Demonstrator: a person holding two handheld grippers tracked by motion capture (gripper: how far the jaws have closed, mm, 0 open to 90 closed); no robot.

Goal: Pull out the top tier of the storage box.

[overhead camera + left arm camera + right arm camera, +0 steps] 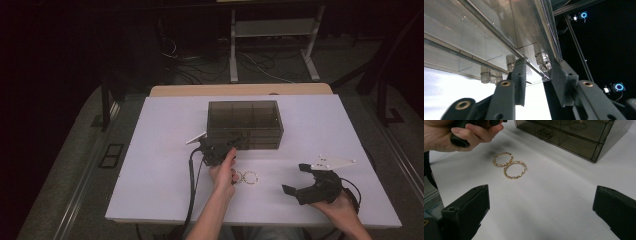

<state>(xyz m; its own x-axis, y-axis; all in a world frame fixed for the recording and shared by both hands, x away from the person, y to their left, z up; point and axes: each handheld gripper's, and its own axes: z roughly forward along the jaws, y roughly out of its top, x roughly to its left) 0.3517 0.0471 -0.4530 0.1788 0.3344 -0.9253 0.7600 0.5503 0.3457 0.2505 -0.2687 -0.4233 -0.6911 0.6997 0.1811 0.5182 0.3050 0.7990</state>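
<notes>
Smoky acrylic drawer box [245, 125] knob [543, 61] sits between left gripper [539, 80] fingers.

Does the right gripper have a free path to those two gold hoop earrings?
Probably yes: the right gripper stands open, aimed at the hoop earrings, with bare table between; the left hand sits beside them.

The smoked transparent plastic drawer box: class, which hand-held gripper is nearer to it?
Left. The left hand-held gripper is at the front of the smoked transparent plastic drawer box, jaws either side of a drawer knob. The right hand-held gripper rests apart, nearer the table's front edge.
</notes>
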